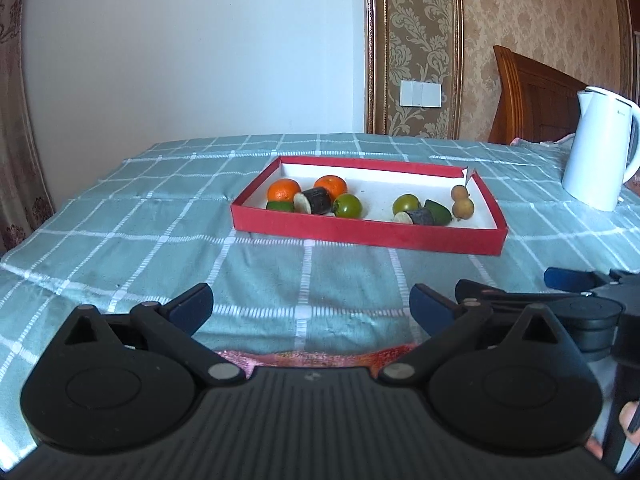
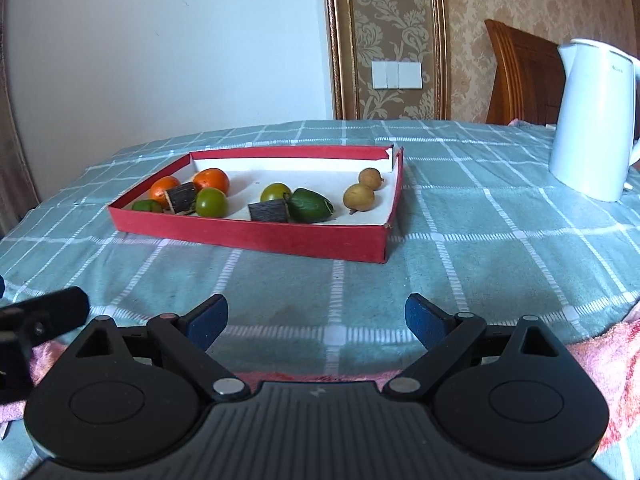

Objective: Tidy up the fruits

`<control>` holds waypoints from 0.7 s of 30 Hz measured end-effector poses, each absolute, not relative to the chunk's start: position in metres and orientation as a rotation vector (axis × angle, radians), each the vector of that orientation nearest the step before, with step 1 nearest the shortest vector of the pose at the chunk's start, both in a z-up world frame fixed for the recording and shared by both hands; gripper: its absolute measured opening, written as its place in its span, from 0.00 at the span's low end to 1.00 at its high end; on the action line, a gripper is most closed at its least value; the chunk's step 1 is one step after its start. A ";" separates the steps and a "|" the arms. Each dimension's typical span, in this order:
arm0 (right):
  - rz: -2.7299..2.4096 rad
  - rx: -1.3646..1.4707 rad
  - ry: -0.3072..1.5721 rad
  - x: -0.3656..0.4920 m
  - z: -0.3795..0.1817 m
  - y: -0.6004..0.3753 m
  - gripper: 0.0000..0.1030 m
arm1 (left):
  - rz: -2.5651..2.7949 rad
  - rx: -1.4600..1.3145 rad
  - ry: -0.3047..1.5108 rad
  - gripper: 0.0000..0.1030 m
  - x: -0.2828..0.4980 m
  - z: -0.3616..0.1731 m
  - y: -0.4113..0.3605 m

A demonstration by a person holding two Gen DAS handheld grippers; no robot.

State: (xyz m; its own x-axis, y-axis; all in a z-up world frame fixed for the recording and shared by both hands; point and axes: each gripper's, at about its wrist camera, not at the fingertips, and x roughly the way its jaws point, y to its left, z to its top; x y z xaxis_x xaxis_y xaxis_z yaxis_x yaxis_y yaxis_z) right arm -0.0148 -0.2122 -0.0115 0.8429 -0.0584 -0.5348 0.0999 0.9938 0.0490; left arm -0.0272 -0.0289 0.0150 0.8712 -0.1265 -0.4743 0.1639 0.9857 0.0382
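A shallow red tray (image 1: 360, 236) (image 2: 248, 236) lies on the checked green cloth ahead of both grippers. At its left end are two oranges (image 1: 283, 190), a dark cut stalk piece (image 1: 316, 200), a round green fruit (image 1: 348, 205) and a green oval fruit (image 1: 280, 206). Towards the right lie another round green fruit (image 2: 276, 192), a second dark piece (image 2: 269, 212), a green oval fruit (image 2: 311, 205) and two brown longans (image 2: 359, 197). My left gripper (image 1: 312, 304) and right gripper (image 2: 316, 316) hover open and empty near the front edge, side by side.
A white kettle (image 1: 596, 148) (image 2: 592, 120) stands on the cloth to the right of the tray. A wooden headboard (image 1: 528, 96) rises behind it. A pink towel (image 2: 608, 360) lies along the near edge. Bare cloth separates the grippers from the tray.
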 end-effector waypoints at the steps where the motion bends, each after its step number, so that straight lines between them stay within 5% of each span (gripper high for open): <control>1: -0.087 0.057 0.559 -0.016 -0.011 -0.209 0.93 | -0.149 0.084 0.485 1.00 -0.028 0.015 -0.029; 21: -0.100 0.003 0.548 -0.019 -0.010 -0.188 0.93 | -0.131 0.099 0.438 1.00 -0.037 0.021 -0.021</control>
